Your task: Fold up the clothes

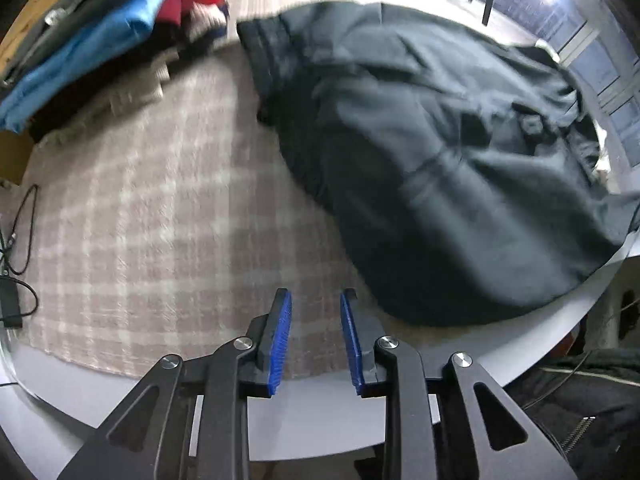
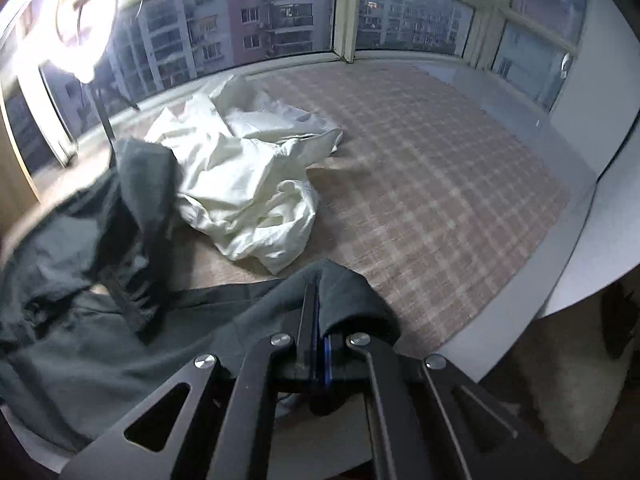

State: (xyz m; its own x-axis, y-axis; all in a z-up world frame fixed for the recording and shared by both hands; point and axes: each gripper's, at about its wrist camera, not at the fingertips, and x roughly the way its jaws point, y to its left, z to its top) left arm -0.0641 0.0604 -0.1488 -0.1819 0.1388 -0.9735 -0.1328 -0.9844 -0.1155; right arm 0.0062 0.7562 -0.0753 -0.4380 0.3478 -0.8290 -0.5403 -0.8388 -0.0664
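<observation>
Folding step: the right gripper point(image 2: 318, 320) is clamped on an edge of the dark garment point(image 1: 440, 168), its fingers pressed together with cloth between them; the left gripper point(image 1: 315, 336) hangs empty, fingers apart, above the checked mat point(image 1: 160, 200).
Garment position: the dark garment lies bunched and creased on the mat near the front edge of the round table point(image 1: 560, 320), its bulk to the left gripper's right.
Doing it well: the cloth probably needs spreading flat before any crease is made. The left gripper would do best to take a matching edge or corner, so both pull evenly; lifting with one side only would likely drag the pile into a twist.
Grip risk: the pinch looks to hold a thick fold, not a single layer, so it may slip if pulled hard.
White garment: a crumpled white garment point(image 2: 248, 168) lies on the mat just behind the dark one, touching or overlapping it at the back; it could be caught and dragged along.
Folded pile: a stack of clothes point(image 1: 100, 40), blue and red among them, sits at the far left edge of the mat, well clear.
Lamp: a bright ring lamp point(image 2: 80, 12) stands at the back by the window point(image 2: 260, 20); its stand rises near the dark garment's far end.
Cables: black cables point(image 1: 20, 240) trail at the left edge of the table.
</observation>
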